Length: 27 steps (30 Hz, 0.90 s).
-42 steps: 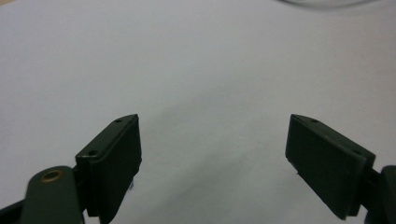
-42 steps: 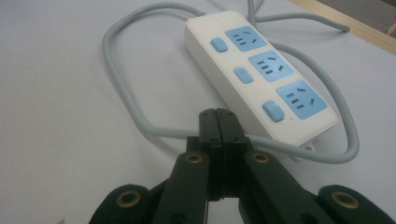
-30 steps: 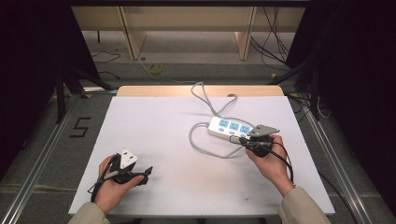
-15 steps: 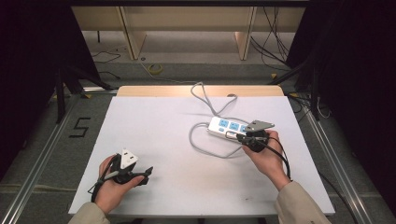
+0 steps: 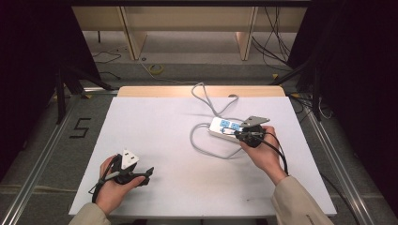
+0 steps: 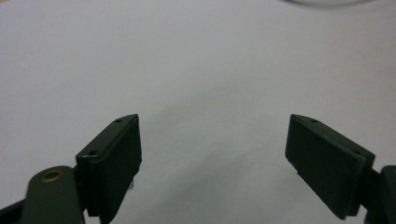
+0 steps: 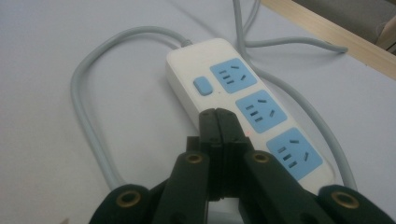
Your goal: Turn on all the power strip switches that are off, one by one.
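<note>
Pressing closed-jawed over the power strip near its switch, the right hand-held gripper could slip, shoving the strip; left hand-held gripper gapes wide, empty.

High view overlooks the table; gripper views hover close, perhaps overlapping.

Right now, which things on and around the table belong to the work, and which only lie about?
In the work:
- white power strip, blue switch
- right gripper, shut, over it
- left gripper, open

Lying about:
- grey cord loop
- yellow cable on the floor
</note>
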{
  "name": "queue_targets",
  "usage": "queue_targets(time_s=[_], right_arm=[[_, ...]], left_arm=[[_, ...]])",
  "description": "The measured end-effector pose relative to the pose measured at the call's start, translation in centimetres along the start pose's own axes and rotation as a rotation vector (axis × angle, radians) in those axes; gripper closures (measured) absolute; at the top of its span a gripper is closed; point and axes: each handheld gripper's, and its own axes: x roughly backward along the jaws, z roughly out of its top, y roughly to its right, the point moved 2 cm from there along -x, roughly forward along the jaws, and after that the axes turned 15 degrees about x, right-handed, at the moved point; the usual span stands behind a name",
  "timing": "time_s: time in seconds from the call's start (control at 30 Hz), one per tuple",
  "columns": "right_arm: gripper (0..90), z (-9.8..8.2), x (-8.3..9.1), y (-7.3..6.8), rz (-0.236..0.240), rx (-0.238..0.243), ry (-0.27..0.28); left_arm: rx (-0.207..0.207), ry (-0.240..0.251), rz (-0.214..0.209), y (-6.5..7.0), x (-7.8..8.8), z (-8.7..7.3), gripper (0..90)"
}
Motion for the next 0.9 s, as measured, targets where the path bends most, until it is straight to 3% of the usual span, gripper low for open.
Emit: queue_targets(time_s=[0.9], right_arm=[[90.0,2.0,-1.3,1.0,0.022,0.006,-0.039]], left_arm=[[-0.012,0.004,0.002,0.1,0.0,0.1,18.2]])
